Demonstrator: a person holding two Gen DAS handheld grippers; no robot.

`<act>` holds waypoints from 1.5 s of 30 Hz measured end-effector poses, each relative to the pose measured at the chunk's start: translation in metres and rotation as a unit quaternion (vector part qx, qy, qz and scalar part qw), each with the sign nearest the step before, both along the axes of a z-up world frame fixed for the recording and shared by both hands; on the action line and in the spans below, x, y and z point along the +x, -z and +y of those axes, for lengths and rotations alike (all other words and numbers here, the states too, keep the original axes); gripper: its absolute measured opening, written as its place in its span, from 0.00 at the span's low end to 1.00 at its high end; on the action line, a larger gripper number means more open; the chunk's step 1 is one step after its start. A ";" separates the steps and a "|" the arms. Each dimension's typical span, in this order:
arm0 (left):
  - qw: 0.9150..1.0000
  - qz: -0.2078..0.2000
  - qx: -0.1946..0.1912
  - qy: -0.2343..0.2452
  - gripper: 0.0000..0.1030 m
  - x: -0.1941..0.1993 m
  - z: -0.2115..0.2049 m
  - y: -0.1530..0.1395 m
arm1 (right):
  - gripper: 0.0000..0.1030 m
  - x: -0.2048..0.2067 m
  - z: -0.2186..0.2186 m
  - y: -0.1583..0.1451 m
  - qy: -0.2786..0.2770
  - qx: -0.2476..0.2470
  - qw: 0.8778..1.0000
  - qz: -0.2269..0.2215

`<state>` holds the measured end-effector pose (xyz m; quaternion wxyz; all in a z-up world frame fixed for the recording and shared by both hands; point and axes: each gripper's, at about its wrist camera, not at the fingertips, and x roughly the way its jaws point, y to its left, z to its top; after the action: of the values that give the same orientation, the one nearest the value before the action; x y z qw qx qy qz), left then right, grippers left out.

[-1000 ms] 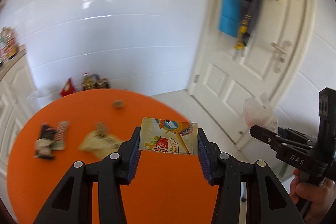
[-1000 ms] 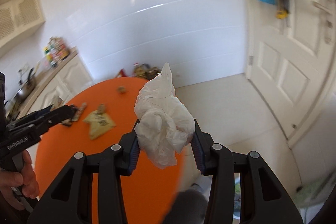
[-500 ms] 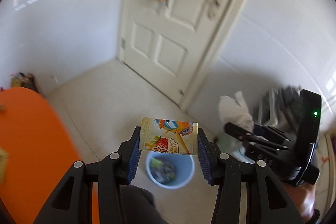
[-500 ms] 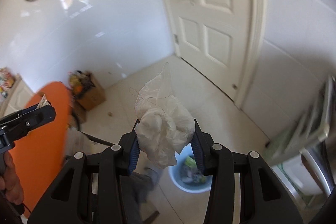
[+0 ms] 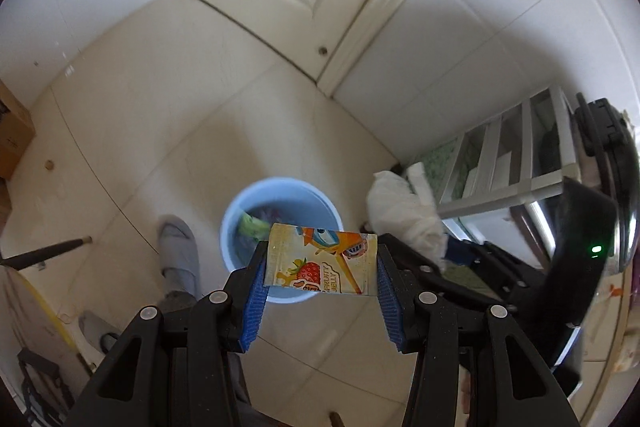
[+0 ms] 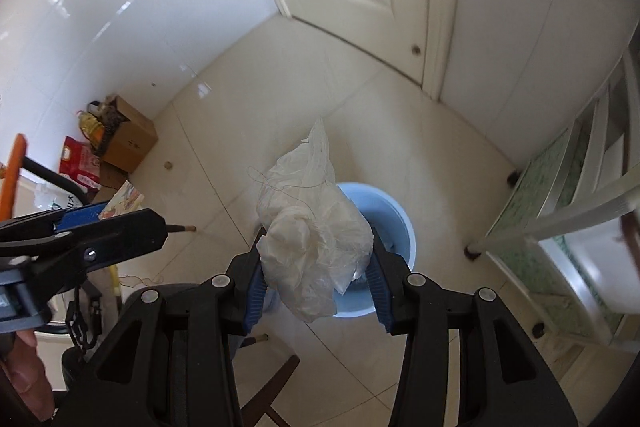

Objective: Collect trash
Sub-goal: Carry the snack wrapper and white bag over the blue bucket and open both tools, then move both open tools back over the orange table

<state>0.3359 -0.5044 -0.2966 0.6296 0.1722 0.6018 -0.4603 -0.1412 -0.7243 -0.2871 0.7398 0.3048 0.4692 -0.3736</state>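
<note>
Both grippers are swinging from the orange table down over the blue bin [image 5: 280, 219] on the floor, the left gripper [image 5: 322, 277] clamping the jelly wrapper [image 5: 322, 263], the right gripper [image 6: 316, 267], jaws just easing, pinching the plastic bag [image 6: 316, 227], so dropping looks next.

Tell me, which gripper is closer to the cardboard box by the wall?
Left. The left gripper sits on the cardboard box's side; the right gripper, its jaws just easing open around the plastic bag, is farther, over the blue bin.

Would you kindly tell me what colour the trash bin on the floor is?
The trash bin is light blue, clearest in the left wrist view.
</note>
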 end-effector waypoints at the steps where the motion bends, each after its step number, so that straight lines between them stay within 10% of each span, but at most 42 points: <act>1: 1.000 0.003 0.006 0.003 0.47 0.001 -0.001 0.005 | 0.46 0.000 -0.003 0.006 0.001 0.007 1.000 0.004; 5: 1.000 -0.004 0.029 0.000 0.78 0.020 -0.031 0.018 | 0.74 0.000 -0.011 0.022 0.014 0.017 1.000 0.017; 11: 0.998 -0.007 0.052 -0.029 0.81 0.034 -0.060 0.025 | 0.99 -0.005 -0.008 0.025 0.022 0.010 0.999 0.030; 27: 0.987 -0.143 -0.012 -0.075 0.87 -0.025 -0.003 -0.067 | 1.00 0.011 0.035 -0.051 0.025 -0.055 0.998 -0.008; 45: 0.937 -0.255 -0.144 -0.191 0.96 -0.091 0.260 -0.218 | 1.00 0.109 0.173 -0.212 -0.104 -0.176 0.970 -0.132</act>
<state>0.2448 -0.2441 -0.0786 0.8559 0.0731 0.3704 -0.3533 -0.0319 -0.5516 -0.0751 0.8720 0.1655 0.3235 -0.3279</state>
